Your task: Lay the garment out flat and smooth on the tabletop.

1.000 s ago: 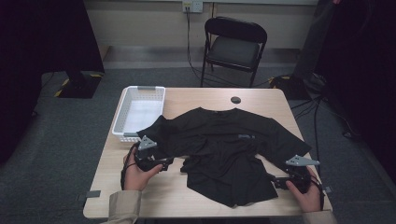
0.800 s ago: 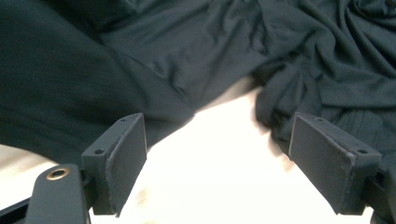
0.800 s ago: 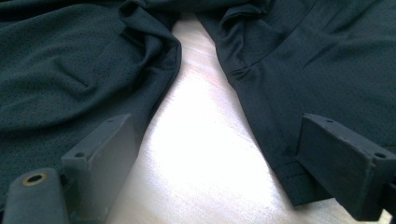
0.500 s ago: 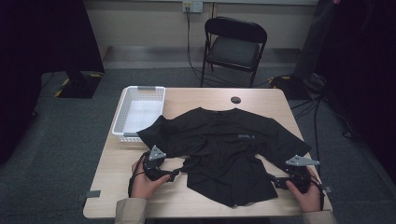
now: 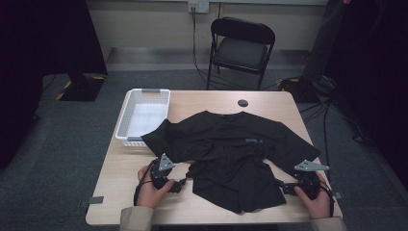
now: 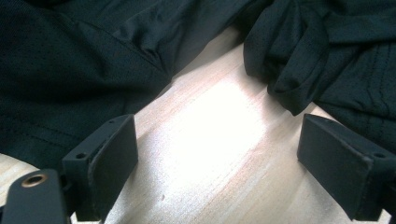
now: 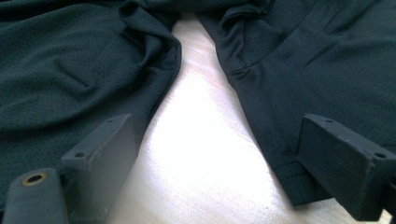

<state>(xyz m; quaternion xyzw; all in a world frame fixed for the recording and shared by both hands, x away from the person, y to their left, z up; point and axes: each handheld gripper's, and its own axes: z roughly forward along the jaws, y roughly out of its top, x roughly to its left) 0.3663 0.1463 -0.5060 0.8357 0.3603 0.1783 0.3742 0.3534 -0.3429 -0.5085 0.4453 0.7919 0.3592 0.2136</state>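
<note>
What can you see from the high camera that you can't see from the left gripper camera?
High view alone: a white basket, a black folding chair, a small round black thing, the grey floor, both hands, the right gripper and the whole black shirt.

Left gripper view alone: the left gripper up close, jaws wide apart with bare wood between them, and the shirt's fine mesh weave.

Both share the black shirt, the wooden table and the left gripper.

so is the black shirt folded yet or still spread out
Mostly spread, not neatly folded. The black shirt lies across the table with both sleeves out, its lower hem bunched and partly turned up between the open left gripper and right gripper.
</note>
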